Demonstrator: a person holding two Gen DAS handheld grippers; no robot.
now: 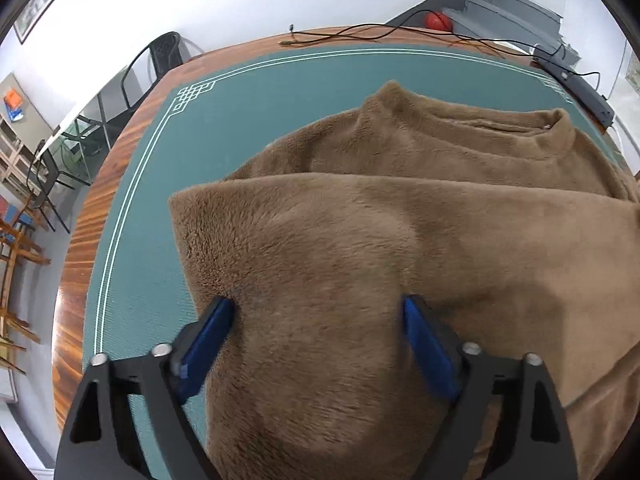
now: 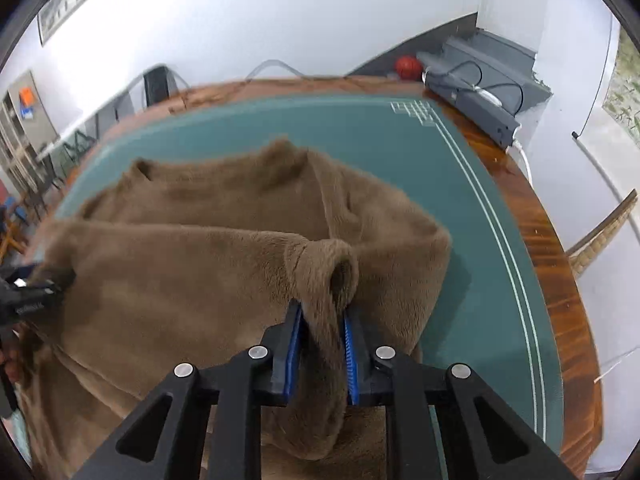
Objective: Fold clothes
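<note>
A brown fleece sweater (image 1: 400,208) lies on the green mat (image 1: 200,148), its collar toward the far side and its lower part folded up over the body. My left gripper (image 1: 318,312) is wide open, its blue pads (image 1: 216,328) pressing down on the folded layer near its left edge. My right gripper (image 2: 322,320) is shut on a bunched fold of the sweater (image 2: 200,272) and holds it lifted above the mat (image 2: 460,240). The left gripper (image 2: 32,292) also shows at the far left of the right wrist view.
The mat lies on a wooden table (image 1: 100,208). A black power strip (image 1: 576,80) and cables (image 1: 380,34) lie along the table's far edge. Chairs (image 1: 156,60) stand behind the table. A red ball (image 1: 438,21) and grey steps (image 1: 512,16) are beyond it.
</note>
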